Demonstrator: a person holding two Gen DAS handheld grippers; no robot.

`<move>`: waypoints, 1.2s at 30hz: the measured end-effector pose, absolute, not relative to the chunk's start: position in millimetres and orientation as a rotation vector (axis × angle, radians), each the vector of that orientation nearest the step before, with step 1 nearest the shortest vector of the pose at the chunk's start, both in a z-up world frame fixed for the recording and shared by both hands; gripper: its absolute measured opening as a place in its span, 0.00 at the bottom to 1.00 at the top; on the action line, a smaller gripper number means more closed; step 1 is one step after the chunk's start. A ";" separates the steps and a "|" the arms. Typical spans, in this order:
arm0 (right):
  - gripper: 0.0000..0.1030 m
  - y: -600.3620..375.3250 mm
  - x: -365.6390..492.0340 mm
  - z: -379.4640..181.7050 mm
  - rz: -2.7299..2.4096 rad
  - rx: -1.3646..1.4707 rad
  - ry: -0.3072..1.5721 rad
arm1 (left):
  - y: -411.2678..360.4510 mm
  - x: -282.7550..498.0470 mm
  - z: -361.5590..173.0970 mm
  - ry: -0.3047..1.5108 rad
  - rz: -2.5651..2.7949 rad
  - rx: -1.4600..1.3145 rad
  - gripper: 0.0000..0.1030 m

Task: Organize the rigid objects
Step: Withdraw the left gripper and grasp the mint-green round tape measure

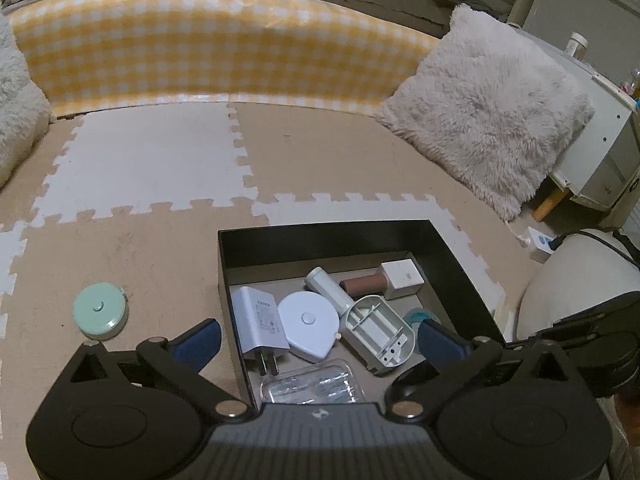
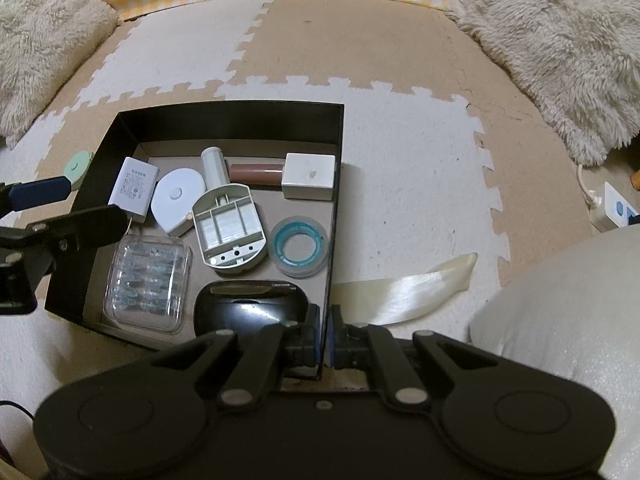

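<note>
Left gripper (image 1: 318,338): jaws wide apart, nothing between the pads; it hangs over the near left corner of the box, one blue finger (image 1: 198,340) outside the left wall, the other inside.
Right gripper (image 2: 325,330): jaws together, clamped on the box's right wall at its near end.
Box (image 1: 320,228): black, open-topped, on the floor mat (image 1: 160,160); brown floor inside.
In the box, far row: white charger (image 2: 134,184) at left; white tape measure (image 2: 176,196) touching it; white cylinder (image 2: 214,166); brown tube (image 2: 256,172); white cube (image 2: 310,174) against the right wall.
In the box, middle: grey oval tray (image 2: 230,232) (open side up, tilted); teal-ringed clear tape roll (image 2: 298,246) just beside it.
In the box, near row: clear plastic case (image 2: 148,280) at left; black glossy object (image 2: 252,308), which I cannot identify.
Outside: green round case (image 1: 101,310) on the mat, left of the box and apart from it; cream strip (image 2: 404,286) on the mat right of the box.
Around: fluffy pillow (image 1: 488,108); yellow checked cloth (image 1: 200,40) behind.
</note>
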State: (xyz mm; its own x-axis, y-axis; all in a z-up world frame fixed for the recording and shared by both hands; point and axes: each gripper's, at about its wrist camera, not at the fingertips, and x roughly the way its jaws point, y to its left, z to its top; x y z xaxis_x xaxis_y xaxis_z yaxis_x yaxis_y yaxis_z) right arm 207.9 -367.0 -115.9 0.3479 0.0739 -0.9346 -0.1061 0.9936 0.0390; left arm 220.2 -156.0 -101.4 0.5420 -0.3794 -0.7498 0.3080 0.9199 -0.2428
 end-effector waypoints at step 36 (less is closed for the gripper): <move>0.04 -366.4 206.7 -117.7 0.121 -0.036 1.214 | -50.7 255.6 -146.5 0.874 -0.113 -0.079 0.89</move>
State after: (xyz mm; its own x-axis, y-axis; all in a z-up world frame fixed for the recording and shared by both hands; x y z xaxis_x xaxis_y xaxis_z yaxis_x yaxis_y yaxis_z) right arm 206.7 -366.4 -117.7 0.3438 0.0740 -0.9361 -0.1121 0.9930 0.0373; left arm 255.6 -50.7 -146.5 0.6366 -0.1312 -0.7599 0.0664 0.9911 -0.1154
